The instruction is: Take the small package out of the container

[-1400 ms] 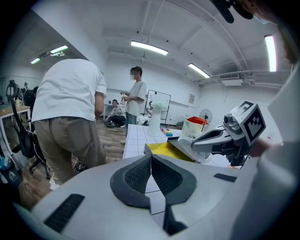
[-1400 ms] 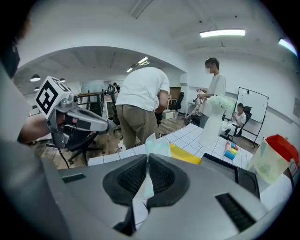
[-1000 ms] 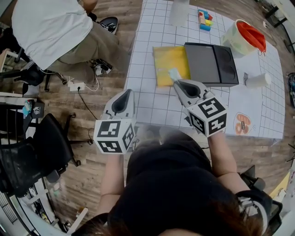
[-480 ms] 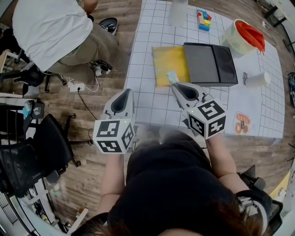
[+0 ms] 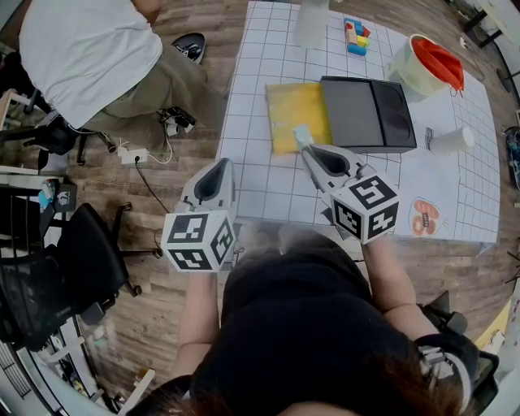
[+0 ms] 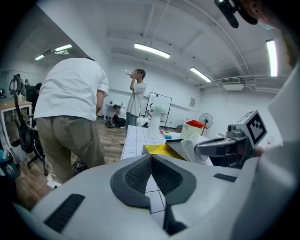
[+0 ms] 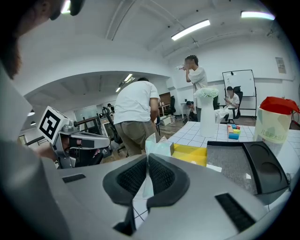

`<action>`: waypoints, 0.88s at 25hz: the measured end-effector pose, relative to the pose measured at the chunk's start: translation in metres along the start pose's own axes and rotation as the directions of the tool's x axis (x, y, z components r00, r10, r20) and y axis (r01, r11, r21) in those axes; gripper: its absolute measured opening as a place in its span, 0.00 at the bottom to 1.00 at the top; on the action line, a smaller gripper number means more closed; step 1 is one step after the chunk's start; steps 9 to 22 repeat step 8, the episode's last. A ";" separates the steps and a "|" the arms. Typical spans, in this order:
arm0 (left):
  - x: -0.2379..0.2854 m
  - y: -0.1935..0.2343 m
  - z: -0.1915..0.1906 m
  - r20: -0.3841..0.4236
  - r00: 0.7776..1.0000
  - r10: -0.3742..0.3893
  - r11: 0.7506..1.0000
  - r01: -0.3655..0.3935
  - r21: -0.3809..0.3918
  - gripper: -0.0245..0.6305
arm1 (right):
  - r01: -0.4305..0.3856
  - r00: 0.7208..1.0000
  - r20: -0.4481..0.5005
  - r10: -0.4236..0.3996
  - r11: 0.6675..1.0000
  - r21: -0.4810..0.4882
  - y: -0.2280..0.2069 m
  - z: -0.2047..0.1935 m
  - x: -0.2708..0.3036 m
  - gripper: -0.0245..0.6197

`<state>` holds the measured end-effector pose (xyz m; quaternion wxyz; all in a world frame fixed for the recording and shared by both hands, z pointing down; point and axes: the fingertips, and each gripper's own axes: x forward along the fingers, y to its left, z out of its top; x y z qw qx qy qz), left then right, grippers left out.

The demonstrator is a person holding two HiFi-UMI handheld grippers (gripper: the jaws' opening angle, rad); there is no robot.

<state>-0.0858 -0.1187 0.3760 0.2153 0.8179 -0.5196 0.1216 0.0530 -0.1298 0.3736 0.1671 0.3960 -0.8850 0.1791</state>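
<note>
My right gripper [image 5: 306, 148] is shut on a small, pale, see-through package [image 5: 302, 133], which it holds over the near edge of the yellow container [image 5: 297, 112]. In the right gripper view the package [image 7: 157, 144] sticks up from between the closed jaws of that gripper [image 7: 147, 157], with the yellow container [image 7: 191, 154] behind it. My left gripper [image 5: 218, 165] hangs at the table's left edge, shut and with nothing in it. The left gripper view shows its jaws [image 6: 151, 156] pressed together, and the package [image 6: 193, 151] to the right.
A black tray [image 5: 370, 112] lies against the yellow container's right side. A white vase [image 5: 311, 21], coloured blocks [image 5: 356, 35], an orange-lidded jug [image 5: 428, 65] and a white cup [image 5: 449, 140] stand on the gridded table [image 5: 260, 175]. A person in a white shirt [image 5: 85, 49] bends left of it.
</note>
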 end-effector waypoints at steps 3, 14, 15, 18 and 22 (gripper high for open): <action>0.000 0.000 -0.001 -0.001 1.000 -0.003 1.000 0.003 0.000 0.08 | -0.005 1.000 -0.001 0.005 1.000 0.001 0.002 -0.001 0.002 0.08; 0.003 0.003 0.001 -0.006 1.000 -0.006 1.000 0.006 -0.002 0.08 | -0.009 1.000 -0.008 0.009 1.000 0.004 0.004 -0.001 0.006 0.07; 0.003 0.003 0.001 -0.006 1.000 -0.006 1.000 0.006 -0.002 0.08 | -0.009 1.000 -0.008 0.009 1.000 0.004 0.004 -0.001 0.006 0.07; 0.003 0.003 0.001 -0.006 1.000 -0.006 1.000 0.006 -0.002 0.08 | -0.009 1.000 -0.008 0.009 1.000 0.004 0.004 -0.001 0.006 0.07; 0.003 0.003 0.001 -0.006 1.000 -0.006 1.000 0.006 -0.002 0.08 | -0.009 1.000 -0.008 0.009 1.000 0.004 0.004 -0.001 0.006 0.07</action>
